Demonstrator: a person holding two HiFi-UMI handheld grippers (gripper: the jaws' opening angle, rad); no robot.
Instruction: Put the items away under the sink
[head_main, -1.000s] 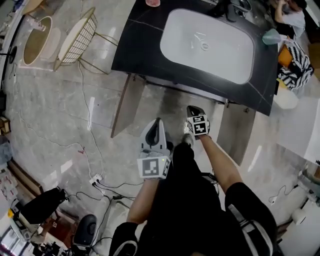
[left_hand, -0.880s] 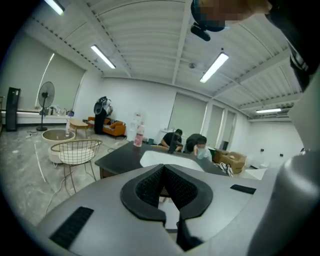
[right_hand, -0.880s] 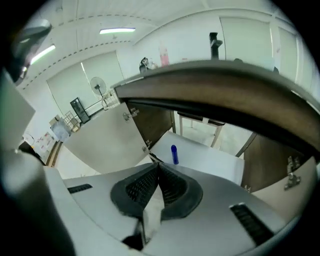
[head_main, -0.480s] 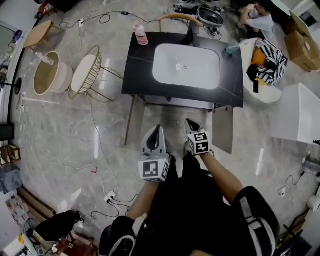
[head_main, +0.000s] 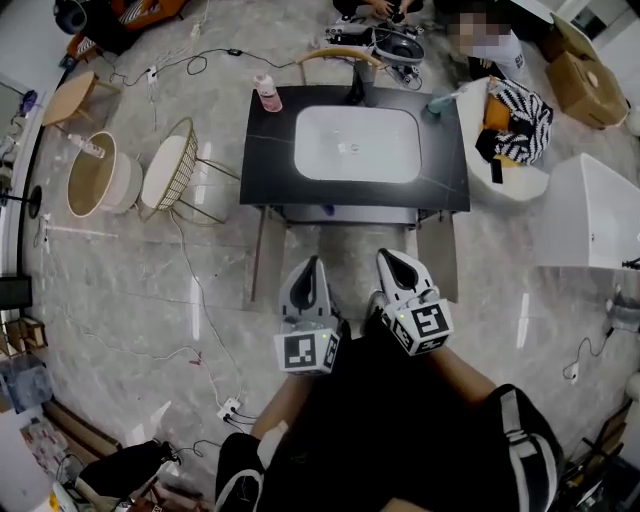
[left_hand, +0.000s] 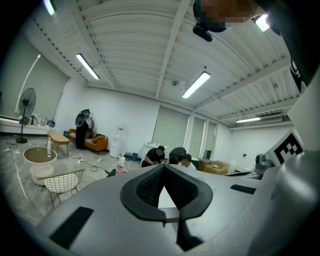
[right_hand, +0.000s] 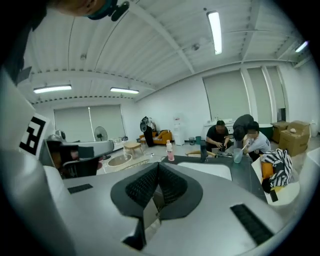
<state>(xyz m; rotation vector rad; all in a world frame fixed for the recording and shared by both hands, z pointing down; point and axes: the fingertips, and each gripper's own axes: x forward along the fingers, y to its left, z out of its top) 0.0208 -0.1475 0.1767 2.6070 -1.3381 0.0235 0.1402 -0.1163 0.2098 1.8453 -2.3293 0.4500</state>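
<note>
K: Left gripper (head_main: 312, 262): jaws pressed together, nothing in them. Right gripper (head_main: 392, 256): same, closed tip to tip, empty.

M: Where are they?

K: Side by side in front of the person's legs, above the floor (head_main: 150, 290). Both point toward the vanity (head_main: 272, 150), well short of it. Right one sits slightly nearer the camera.

M: Layout, big to small?

K: Grey marble floor. Black vanity top with a white basin (head_main: 357, 144) set in the middle. Two doors (head_main: 262, 255) below the front edge stand swung open, one each side (the inside can't be read from the head view, too steep). Wire chair (head_main: 175, 165) just left of the vanity, apart from it.

M: Items?

K: Pink bottle (head_main: 266, 93) upright on the vanity's back left corner, clear of the basin. Teal cup (head_main: 441, 102) at the back right corner. Dark faucet (head_main: 356, 88) behind the basin, between them. Both items sit on top, well apart from either gripper.

M: Anything under the sink?

K: Can't tell. A small purple spot shows at the front edge, too small to identify.
</note>
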